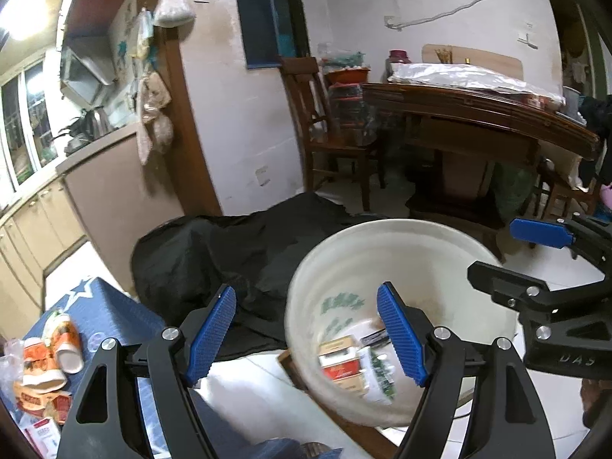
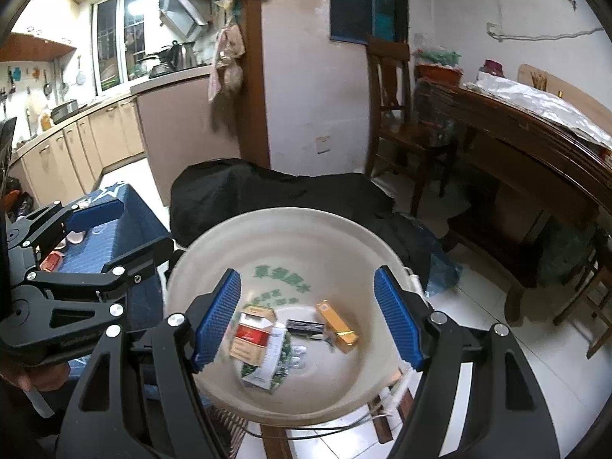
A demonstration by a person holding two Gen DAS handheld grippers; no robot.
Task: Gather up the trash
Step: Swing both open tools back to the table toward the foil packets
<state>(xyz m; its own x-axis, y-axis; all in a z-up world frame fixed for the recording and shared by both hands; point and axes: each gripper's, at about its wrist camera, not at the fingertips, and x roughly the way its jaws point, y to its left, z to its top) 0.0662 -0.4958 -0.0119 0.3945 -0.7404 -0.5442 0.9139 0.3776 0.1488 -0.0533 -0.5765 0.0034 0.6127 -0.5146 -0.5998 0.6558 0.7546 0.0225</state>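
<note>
A cream plastic bucket (image 2: 214,267) stands on the floor and holds trash: a red and white cigarette pack (image 2: 250,334), a gold box (image 2: 338,327), a dark wrapper and a green-printed paper. The bucket also shows in the left wrist view (image 1: 332,252). My right gripper (image 2: 306,317) is open and empty above the bucket's mouth. My left gripper (image 1: 306,334) is open and empty, over the bucket's left rim. More trash, orange and white paper cups (image 1: 63,338) and packets (image 1: 34,394), lies on a blue star-patterned cloth (image 1: 111,306) at the lower left.
A black bag (image 2: 275,191) lies behind the bucket. A wooden chair (image 2: 397,114) and a dark wooden table (image 2: 535,145) stand at the right. Kitchen cabinets (image 2: 76,145) run along the left. The floor is white tile (image 2: 478,306).
</note>
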